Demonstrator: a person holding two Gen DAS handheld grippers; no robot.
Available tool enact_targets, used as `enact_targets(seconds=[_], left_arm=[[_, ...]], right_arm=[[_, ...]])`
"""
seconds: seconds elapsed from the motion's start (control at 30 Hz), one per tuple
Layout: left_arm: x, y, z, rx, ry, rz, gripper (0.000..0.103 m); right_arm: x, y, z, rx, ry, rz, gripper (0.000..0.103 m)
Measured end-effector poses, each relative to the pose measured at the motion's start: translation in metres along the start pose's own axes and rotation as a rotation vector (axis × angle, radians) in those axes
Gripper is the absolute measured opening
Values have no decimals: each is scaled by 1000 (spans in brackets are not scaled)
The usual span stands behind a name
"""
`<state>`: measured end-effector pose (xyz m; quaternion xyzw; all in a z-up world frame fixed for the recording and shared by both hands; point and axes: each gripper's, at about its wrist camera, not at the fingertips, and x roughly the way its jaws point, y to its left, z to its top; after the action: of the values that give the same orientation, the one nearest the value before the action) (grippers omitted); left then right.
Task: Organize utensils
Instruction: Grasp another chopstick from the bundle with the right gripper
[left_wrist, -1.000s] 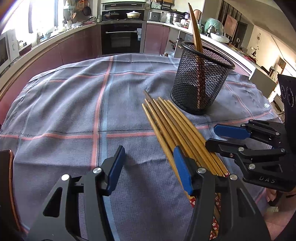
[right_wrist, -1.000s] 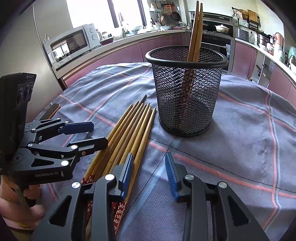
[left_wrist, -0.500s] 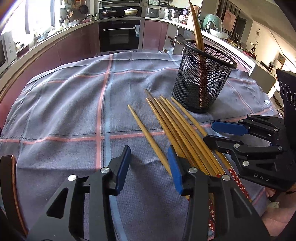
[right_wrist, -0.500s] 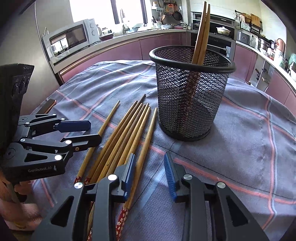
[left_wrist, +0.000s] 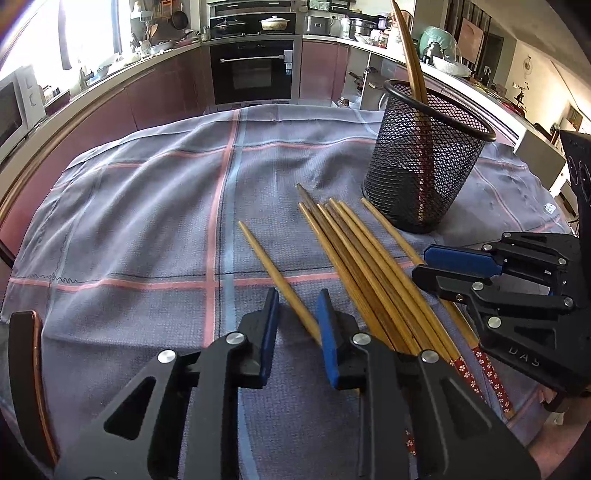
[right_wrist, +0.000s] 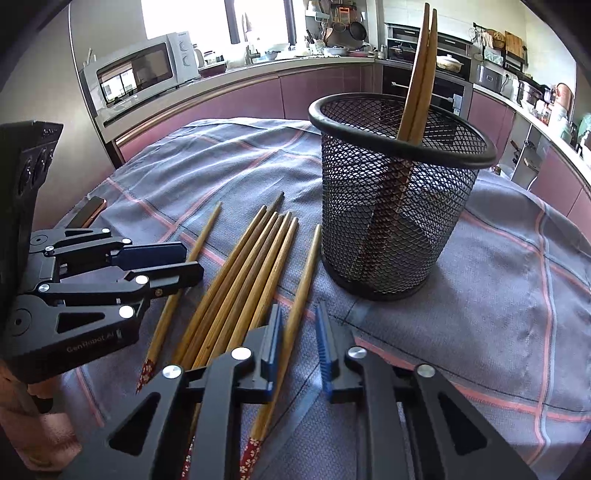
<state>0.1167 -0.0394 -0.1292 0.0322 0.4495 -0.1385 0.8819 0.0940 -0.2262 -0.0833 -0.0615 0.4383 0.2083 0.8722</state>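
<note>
On checked cloth (right_wrist: 498, 295), mesh cup (right_wrist: 391, 221) holds two upright chopsticks (right_wrist: 419, 74).

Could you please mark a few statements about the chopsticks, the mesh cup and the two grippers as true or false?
1. The mesh cup stands upright on the cloth. True.
2. The cup is empty. False: two chopsticks stand in it.
3. A single chopstick lies between the left gripper fingers, apart from the bundle. True.
4. The right gripper hovers over the cup. False: it is low over the cloth, its closing jaws around one chopstick.
5. All chopsticks on the cloth lie in one tight bundle. False: one on each side lies apart.
</note>
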Motion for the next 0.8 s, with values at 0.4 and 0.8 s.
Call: enact_targets(seconds=[0.4,0.8], left_arm=[[-2,11,-2,-52,1,-32,9],[-24,15,-2,-61,-50,-62,7]], right_arm=[[-2,-5,0,42,0,30,5],[-34,-3,5,38,-85,138,5]])
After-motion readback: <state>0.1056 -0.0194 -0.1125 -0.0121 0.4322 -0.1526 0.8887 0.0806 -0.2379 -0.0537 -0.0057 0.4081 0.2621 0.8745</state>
